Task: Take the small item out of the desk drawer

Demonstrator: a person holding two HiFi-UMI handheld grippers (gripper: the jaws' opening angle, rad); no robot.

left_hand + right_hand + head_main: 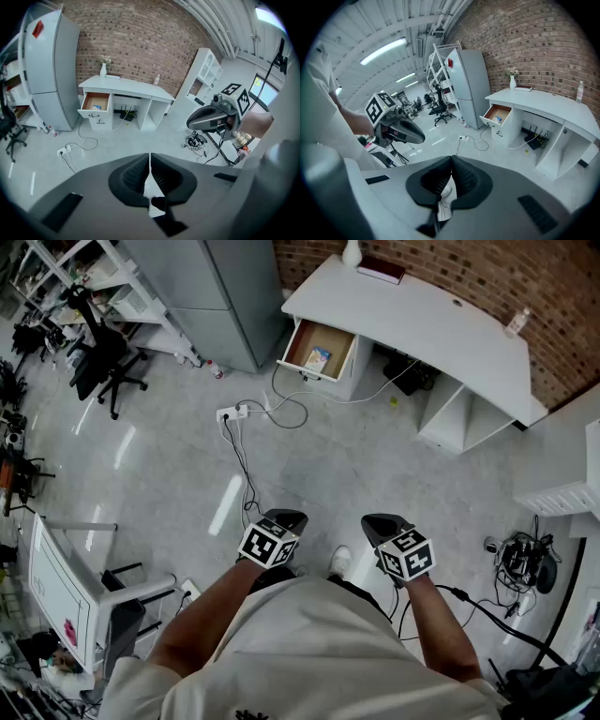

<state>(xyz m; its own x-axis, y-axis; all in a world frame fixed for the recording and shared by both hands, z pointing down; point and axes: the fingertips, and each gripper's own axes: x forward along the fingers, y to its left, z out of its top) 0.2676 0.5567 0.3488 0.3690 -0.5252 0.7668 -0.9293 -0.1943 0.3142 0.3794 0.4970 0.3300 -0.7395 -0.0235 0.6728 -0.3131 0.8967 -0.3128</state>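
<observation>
**Standing well back from the desk, both grippers pinched together and empty**

Holding the left gripper [150, 174] with its jaws pressed fully together, pad against pad, nothing caught between them and nothing touched. Holding the right gripper [451, 180] the same way: jaws closed on each other, empty, clear of everything. Carrying both low and near the body, side by side, angled down at the pale floor [375, 474], with one white shoe [340, 562] showing between them in the head view. Keeping well apart from all the furniture.

Counting two grippers in all. Counting one white desk [441, 329] on the far side against the brick wall [487, 268], with one drawer [336, 341] pulled open at its left end. Seeing one small item [317, 359] lying flat inside that drawer, a light packet with some blue and yellow on it, too small to identify further.

Counting on the desktop one white vase [352, 251], one dark red book [381, 270] just beside it, and one clear bottle [517, 322] towards the right end. Noting one grey fridge [220, 296] just left of the desk. Noting one white power strip [232, 412] on the floor on the near side of the drawer, with cables [281, 409] looping from it towards the desk, and one black office chair [103, 362] at far left.
</observation>
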